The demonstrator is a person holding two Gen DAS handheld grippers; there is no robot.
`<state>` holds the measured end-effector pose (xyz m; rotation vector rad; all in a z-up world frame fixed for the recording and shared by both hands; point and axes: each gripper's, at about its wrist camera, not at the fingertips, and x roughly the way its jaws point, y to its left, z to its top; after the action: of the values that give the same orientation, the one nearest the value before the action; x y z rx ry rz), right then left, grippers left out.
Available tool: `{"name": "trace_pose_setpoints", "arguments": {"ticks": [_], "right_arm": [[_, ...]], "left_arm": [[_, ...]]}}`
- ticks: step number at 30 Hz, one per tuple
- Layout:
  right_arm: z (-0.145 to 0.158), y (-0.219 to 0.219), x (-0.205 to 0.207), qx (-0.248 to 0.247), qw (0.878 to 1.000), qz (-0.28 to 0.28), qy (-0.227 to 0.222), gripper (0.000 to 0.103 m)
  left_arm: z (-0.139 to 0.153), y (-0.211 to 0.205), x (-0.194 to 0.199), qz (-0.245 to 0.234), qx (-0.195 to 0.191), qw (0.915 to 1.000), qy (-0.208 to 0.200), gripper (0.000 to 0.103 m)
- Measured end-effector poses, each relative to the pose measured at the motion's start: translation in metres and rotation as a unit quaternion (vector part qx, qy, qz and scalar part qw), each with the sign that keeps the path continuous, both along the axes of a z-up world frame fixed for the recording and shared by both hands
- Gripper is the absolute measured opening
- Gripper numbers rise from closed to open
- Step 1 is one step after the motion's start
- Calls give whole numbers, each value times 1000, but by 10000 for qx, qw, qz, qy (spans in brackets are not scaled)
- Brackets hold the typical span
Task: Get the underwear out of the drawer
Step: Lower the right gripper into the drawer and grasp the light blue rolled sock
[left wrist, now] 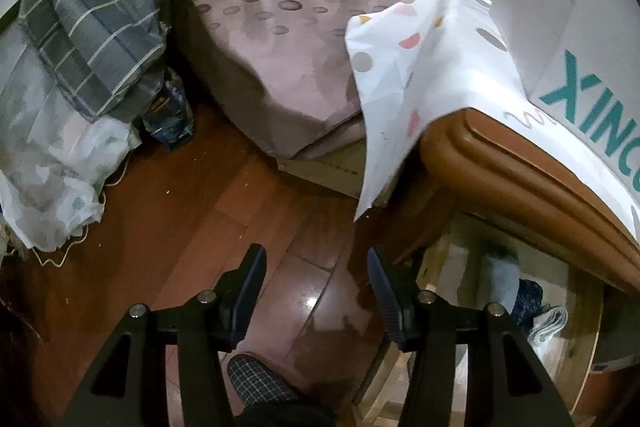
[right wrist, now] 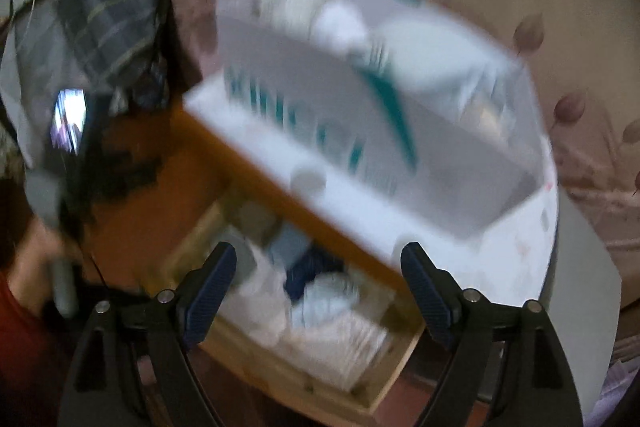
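The wooden drawer (right wrist: 376, 393) stands pulled open under the brown nightstand top (right wrist: 256, 171). It holds folded garments: a dark blue piece (right wrist: 308, 273), a pale blue piece (right wrist: 332, 295) and white cloth (right wrist: 352, 343). The right wrist view is blurred. My right gripper (right wrist: 318, 267) is open and empty, above the drawer's clothes. My left gripper (left wrist: 316, 267) is open and empty over the wooden floor, left of the drawer (left wrist: 576, 347), where grey and dark blue garments (left wrist: 516, 291) show.
A white box with teal letters (left wrist: 580, 39) sits on a dotted white cloth (left wrist: 404, 75) on the nightstand. A pink bed (left wrist: 280, 39) lies behind. A plaid quilt (left wrist: 96, 15) and plastic bag (left wrist: 52, 167) are at the left. A slippered foot (left wrist: 260, 379) is below.
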<state>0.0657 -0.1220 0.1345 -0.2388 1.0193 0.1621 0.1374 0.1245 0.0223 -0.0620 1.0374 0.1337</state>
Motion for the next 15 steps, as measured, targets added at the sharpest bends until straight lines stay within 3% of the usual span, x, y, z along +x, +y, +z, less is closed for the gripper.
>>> {"name": "trace_pose_setpoints", "arguments": {"ticks": [9,15], "right_arm": [[-125,-6,-8,-417,9942,490,856,82],[-172,-8,7,-503,9878,813,1229,82]], "left_arm": [[-5,20,1,387,-287,9987,167,54],[-5,16,1,327,-232,9990,178,54]]}}
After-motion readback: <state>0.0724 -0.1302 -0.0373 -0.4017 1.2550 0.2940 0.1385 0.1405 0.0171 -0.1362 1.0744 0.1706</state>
